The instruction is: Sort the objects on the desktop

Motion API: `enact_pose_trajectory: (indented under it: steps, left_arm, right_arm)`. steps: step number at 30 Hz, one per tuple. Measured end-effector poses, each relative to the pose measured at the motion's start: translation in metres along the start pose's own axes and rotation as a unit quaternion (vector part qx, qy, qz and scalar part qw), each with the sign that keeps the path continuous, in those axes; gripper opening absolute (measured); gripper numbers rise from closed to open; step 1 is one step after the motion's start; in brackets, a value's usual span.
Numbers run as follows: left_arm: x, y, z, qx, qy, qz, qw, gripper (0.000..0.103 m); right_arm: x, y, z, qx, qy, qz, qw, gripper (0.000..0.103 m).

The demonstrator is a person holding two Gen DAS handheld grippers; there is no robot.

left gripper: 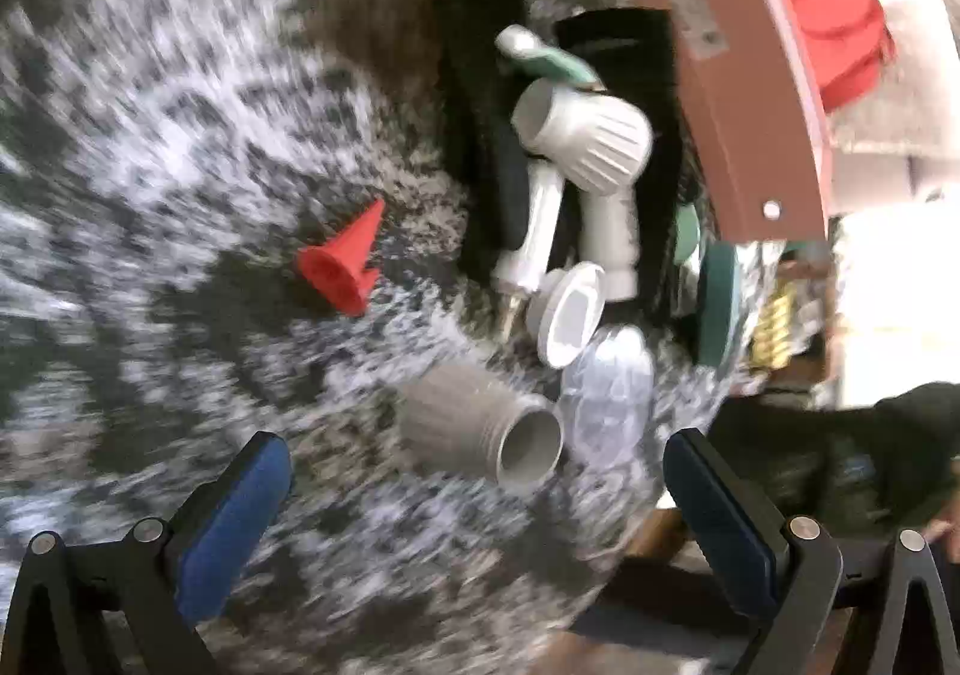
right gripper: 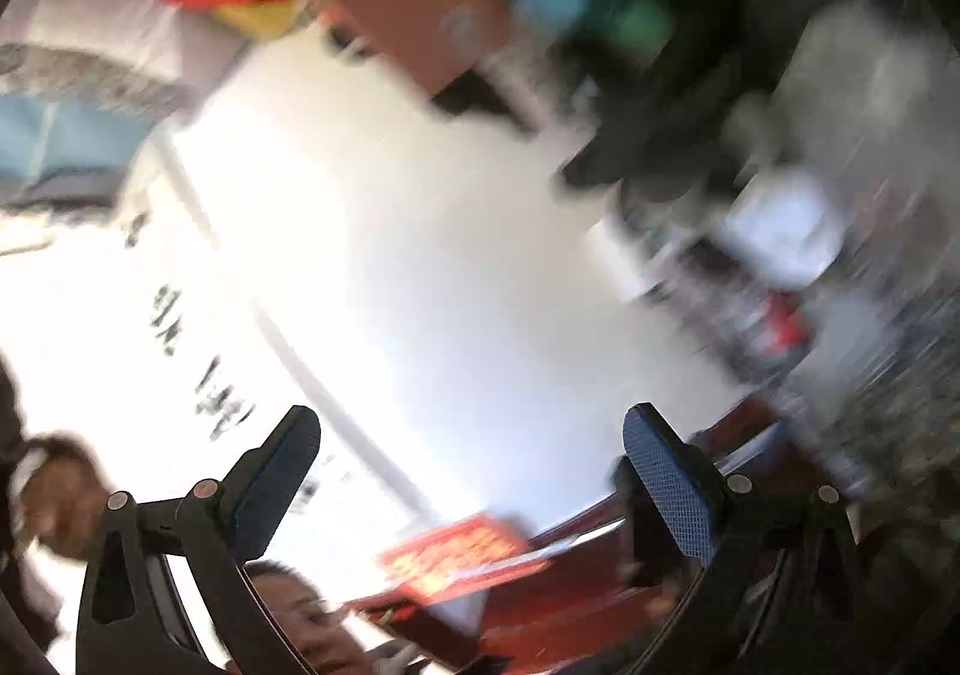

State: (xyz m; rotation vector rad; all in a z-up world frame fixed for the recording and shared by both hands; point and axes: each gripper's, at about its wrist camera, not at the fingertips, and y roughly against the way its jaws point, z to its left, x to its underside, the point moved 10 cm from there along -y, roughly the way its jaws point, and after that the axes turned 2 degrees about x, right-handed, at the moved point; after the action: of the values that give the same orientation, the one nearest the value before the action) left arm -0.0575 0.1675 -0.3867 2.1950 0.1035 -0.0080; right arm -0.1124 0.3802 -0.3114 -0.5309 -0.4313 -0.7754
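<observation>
In the left wrist view my left gripper [left gripper: 477,471] is open and empty above a speckled granite top [left gripper: 180,135]. A grey ribbed threaded sleeve [left gripper: 480,429] lies between its fingers, just ahead. A clear plastic piece [left gripper: 612,393] lies beside it. A red cone [left gripper: 345,261] lies to the left. A black tray [left gripper: 480,135] holds a white ribbed nozzle head [left gripper: 591,141], white tubes [left gripper: 540,231] and a white cap [left gripper: 570,315]. My right gripper [right gripper: 471,453] is open and empty; its view is badly blurred and faces a bright white surface.
A brown box [left gripper: 750,105] stands right of the tray, with a red bag [left gripper: 840,27] behind it. A green disc [left gripper: 717,303] and brass fittings [left gripper: 774,333] lie near the table's right edge. The right wrist view shows a blurred red printed box [right gripper: 462,555].
</observation>
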Motion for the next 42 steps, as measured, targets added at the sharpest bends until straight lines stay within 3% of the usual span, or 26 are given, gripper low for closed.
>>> enact_pose_trajectory:
  steps: [3,6,12,13,17,21,24,26,27,28,30,32,34,35,37,38,39,40,41,42]
  left_arm:
    - [-0.012,0.075,-0.008,-0.034,-0.051,-0.056,0.9966,0.102]
    - [-0.041,0.162,-0.022,-0.041,-0.074,-0.104,0.9911,0.102]
    - [-0.020,0.271,-0.089,0.011,-0.115,-0.155,0.9812,0.102]
    - [-0.018,0.283,-0.097,0.012,-0.124,-0.164,0.9785,0.102]
    - [-0.010,0.315,-0.123,0.008,-0.156,-0.187,0.9700,0.102]
    - [-0.008,0.330,-0.150,0.015,-0.193,-0.198,0.9607,0.102]
    - [-0.004,0.329,-0.173,0.045,-0.216,-0.177,0.9591,0.102]
    - [-0.002,0.327,-0.186,0.070,-0.224,-0.162,0.9585,0.102]
    - [-0.002,0.328,-0.190,0.078,-0.226,-0.162,0.9574,0.102]
    - [-0.003,0.328,-0.194,0.080,-0.227,-0.159,0.9576,0.102]
    - [-0.007,0.327,-0.199,0.076,-0.222,-0.149,0.9605,0.102]
    - [-0.009,0.327,-0.207,0.084,-0.217,-0.136,0.9631,0.102]
    - [-0.012,0.330,-0.215,0.095,-0.213,-0.135,0.9630,0.102]
    - [-0.014,0.331,-0.218,0.097,-0.212,-0.137,0.9627,0.102]
    - [-0.019,0.331,-0.223,0.094,-0.207,-0.144,0.9632,0.102]
    - [-0.020,0.330,-0.226,0.095,-0.200,-0.141,0.9650,0.102]
    - [-0.021,0.329,-0.228,0.100,-0.195,-0.138,0.9660,0.102]
    - [-0.023,0.327,-0.231,0.100,-0.192,-0.137,0.9667,0.102]
    - [-0.025,0.325,-0.234,0.096,-0.189,-0.138,0.9675,0.102]
    - [-0.028,0.323,-0.237,0.083,-0.187,-0.145,0.9679,0.102]
  right_arm:
    - [0.062,-0.021,0.031,0.025,0.072,0.058,0.995,0.103]
    - [0.140,-0.038,0.069,0.007,0.115,0.109,0.987,0.103]
    - [0.260,-0.049,0.124,0.026,0.148,0.158,0.976,0.103]
    - [0.279,-0.051,0.133,0.029,0.153,0.166,0.974,0.103]
    - [0.345,-0.048,0.204,0.008,0.274,0.158,0.949,0.103]
    - [0.387,-0.066,0.215,0.060,0.335,0.192,0.920,0.103]
    - [0.412,-0.069,0.246,0.034,0.377,0.217,0.900,0.103]
    - [0.431,-0.064,0.292,-0.036,0.409,0.231,0.882,0.103]
    - [0.446,-0.055,0.324,-0.094,0.430,0.253,0.861,0.103]
    - [0.462,-0.046,0.353,-0.167,0.453,0.289,0.827,0.103]
    - [0.489,-0.025,0.406,-0.294,0.499,0.348,0.737,0.103]
    - [0.512,-0.002,0.455,-0.390,0.548,0.386,0.632,0.103]
    - [0.525,-0.005,0.495,-0.393,0.595,0.392,0.581,0.103]
    - [0.530,-0.018,0.512,-0.359,0.613,0.401,0.579,0.103]
    - [0.535,-0.052,0.524,-0.262,0.642,0.420,0.586,0.103]
    - [0.535,-0.079,0.526,-0.156,0.692,0.404,0.577,0.103]
    - [0.532,-0.096,0.525,-0.076,0.728,0.389,0.560,0.103]
    - [0.530,-0.107,0.523,-0.009,0.755,0.380,0.535,0.103]
    - [0.525,-0.116,0.520,0.070,0.784,0.370,0.494,0.103]
    - [0.517,-0.119,0.519,0.118,0.798,0.359,0.469,0.103]
